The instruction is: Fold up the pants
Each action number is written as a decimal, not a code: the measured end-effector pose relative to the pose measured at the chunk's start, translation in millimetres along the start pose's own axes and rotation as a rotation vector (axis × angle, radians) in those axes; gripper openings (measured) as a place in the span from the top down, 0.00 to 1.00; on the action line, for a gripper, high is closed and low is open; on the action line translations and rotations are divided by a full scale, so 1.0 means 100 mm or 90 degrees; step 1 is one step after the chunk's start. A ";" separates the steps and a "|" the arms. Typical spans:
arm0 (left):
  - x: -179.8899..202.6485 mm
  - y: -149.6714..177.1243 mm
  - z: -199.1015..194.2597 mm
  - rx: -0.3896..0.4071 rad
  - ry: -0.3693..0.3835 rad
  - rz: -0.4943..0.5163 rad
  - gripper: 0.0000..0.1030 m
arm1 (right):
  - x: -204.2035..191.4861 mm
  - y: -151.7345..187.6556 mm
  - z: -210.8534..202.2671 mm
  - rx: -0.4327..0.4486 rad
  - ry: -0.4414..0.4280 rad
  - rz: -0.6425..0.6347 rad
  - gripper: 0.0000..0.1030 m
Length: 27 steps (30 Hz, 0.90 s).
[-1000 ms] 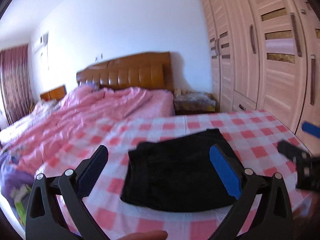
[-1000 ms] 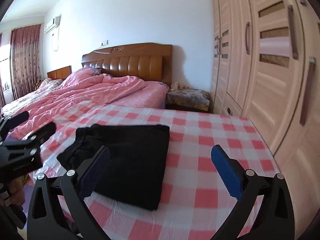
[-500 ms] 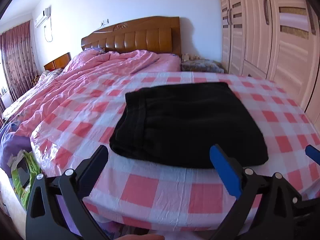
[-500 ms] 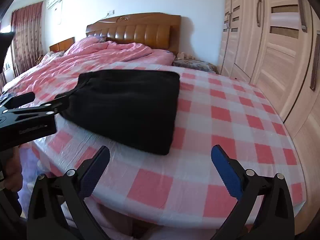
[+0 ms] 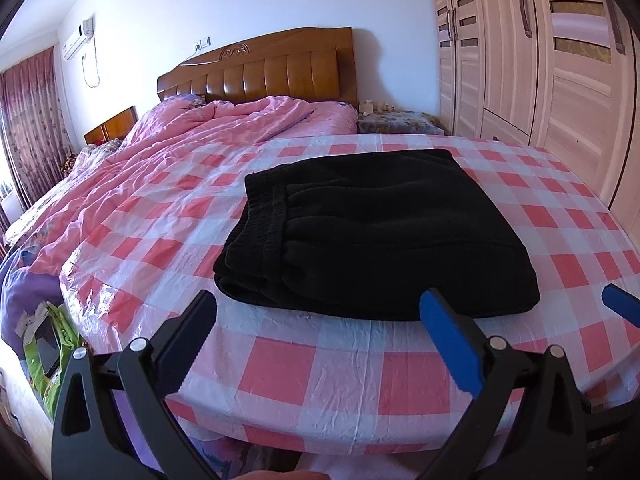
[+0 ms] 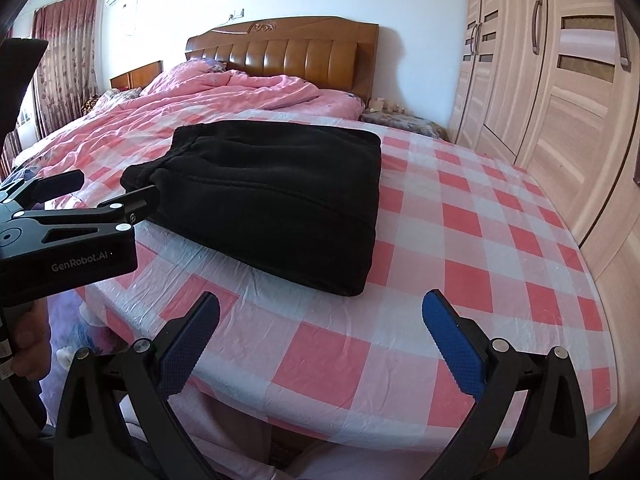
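Both tools gape wide, holding nothing — the left gripper [image 5: 318, 336] and right gripper [image 6: 320, 338] hover over the bed's near edge. Just ahead lies the folded black fleece pants [image 5: 372, 236] on the pink-checked plastic sheet [image 5: 312, 376] — a careless nudge could slide the slick sheet and undo the fold.

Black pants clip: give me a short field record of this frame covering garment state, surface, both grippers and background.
garment: black pants, folded into a flat rectangle, waistband on its left end
surface: red-and-white checked cover on the bed
left gripper: open, empty, short of the pants' near edge
right gripper: open, empty, short of the pants' near corner
background: pink quilt, wooden headboard, wardrobe
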State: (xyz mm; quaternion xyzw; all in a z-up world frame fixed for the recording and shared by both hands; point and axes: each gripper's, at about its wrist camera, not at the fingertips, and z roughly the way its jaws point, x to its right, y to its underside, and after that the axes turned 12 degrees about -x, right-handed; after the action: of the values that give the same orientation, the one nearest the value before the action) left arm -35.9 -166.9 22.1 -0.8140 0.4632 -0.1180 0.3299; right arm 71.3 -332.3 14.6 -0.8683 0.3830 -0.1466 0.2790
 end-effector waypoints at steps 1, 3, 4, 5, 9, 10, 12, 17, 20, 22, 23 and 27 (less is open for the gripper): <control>0.00 0.00 0.00 0.000 0.001 0.000 0.01 | 0.00 0.00 0.00 -0.001 -0.001 -0.001 0.04; -0.01 0.00 0.00 0.000 0.001 0.000 0.01 | -0.01 0.00 0.01 -0.004 -0.003 -0.001 0.04; 0.00 0.00 0.00 0.000 0.001 -0.001 0.01 | -0.01 0.00 0.02 -0.005 -0.004 -0.001 0.04; -0.01 0.01 0.00 0.000 0.002 -0.001 0.01 | -0.01 0.00 0.02 -0.006 -0.005 -0.001 0.04; -0.02 0.01 0.01 -0.001 0.003 -0.001 0.01 | -0.01 0.00 0.03 -0.007 -0.006 -0.001 0.04; -0.02 0.01 0.01 -0.001 0.004 -0.001 0.01 | -0.01 0.00 0.03 -0.008 -0.006 -0.001 0.04; -0.02 0.01 0.01 -0.001 0.004 -0.001 0.01 | -0.01 0.01 0.03 -0.010 -0.007 -0.001 0.04; -0.03 0.03 0.02 -0.002 0.005 -0.002 0.01 | -0.01 0.01 0.05 -0.012 -0.009 0.001 0.04; -0.03 0.03 0.02 -0.002 0.005 -0.001 0.01 | -0.02 0.01 0.05 -0.012 -0.009 0.000 0.04; -0.02 0.02 0.01 -0.001 0.005 -0.002 0.01 | -0.02 0.01 0.04 -0.012 -0.009 0.000 0.04; -0.02 0.02 0.01 -0.001 0.005 -0.001 0.01 | -0.02 0.01 0.04 -0.012 -0.009 0.001 0.04; -0.02 0.02 0.01 -0.001 0.004 -0.001 0.01 | -0.02 0.01 0.04 -0.013 -0.009 0.001 0.04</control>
State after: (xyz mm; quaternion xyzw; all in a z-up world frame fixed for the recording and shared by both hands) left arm -37.9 -165.0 19.9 -0.8145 0.4636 -0.1208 0.3273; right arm 71.6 -330.0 10.4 -0.8717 0.3833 -0.1366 0.2732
